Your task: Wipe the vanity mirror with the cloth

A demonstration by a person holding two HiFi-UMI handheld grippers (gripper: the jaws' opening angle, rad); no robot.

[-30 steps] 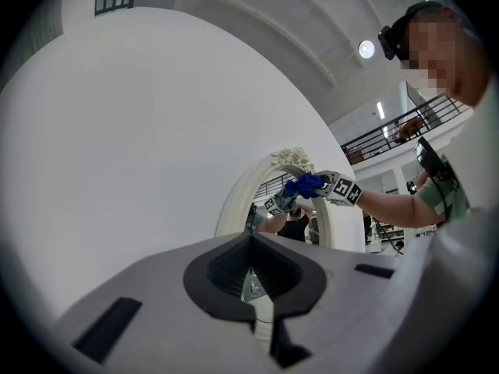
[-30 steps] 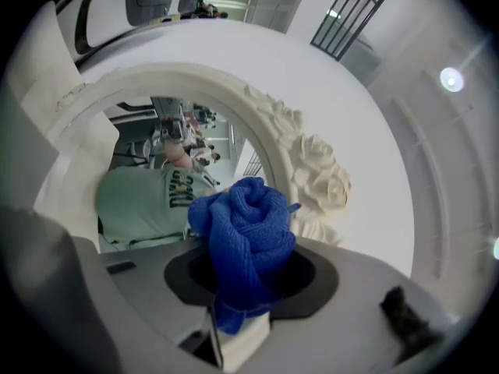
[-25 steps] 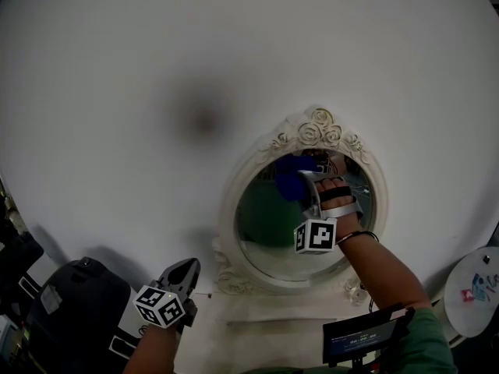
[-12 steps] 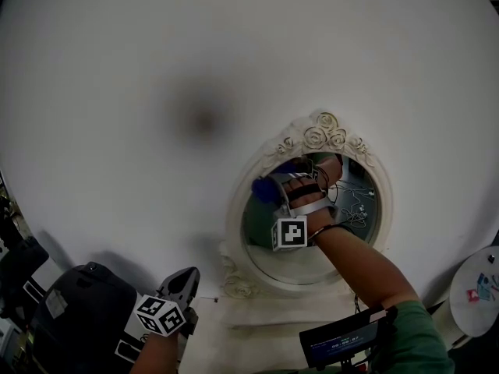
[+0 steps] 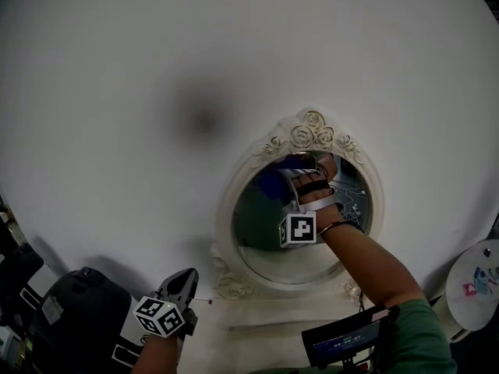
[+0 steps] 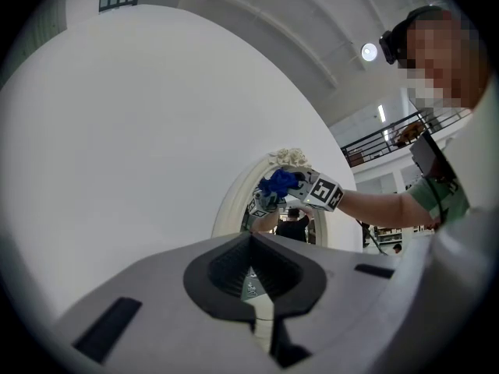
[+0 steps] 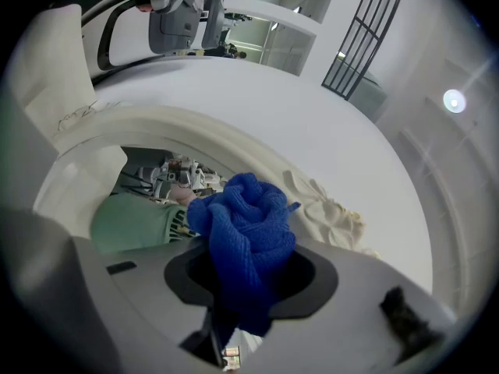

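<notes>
Pinching the blue cloth point(image 7: 245, 232), the right gripper point(image 5: 292, 171) has swept back rightward across the top of the vanity mirror point(image 5: 269, 244), so wiping looks under way; the left gripper point(image 5: 185, 271) idles, its jaws pressed together.

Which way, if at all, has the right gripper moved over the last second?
Yes. Against the frame's rose crest, the right gripper, holding the cloth, swung left, then back right, ending near its start.

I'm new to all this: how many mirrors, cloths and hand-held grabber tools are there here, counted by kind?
vanity mirror: 1
blue cloth: 1
grippers: 2, the left gripper shut and empty, the right gripper with its fingers shut on the cloth
Total: 4
</notes>
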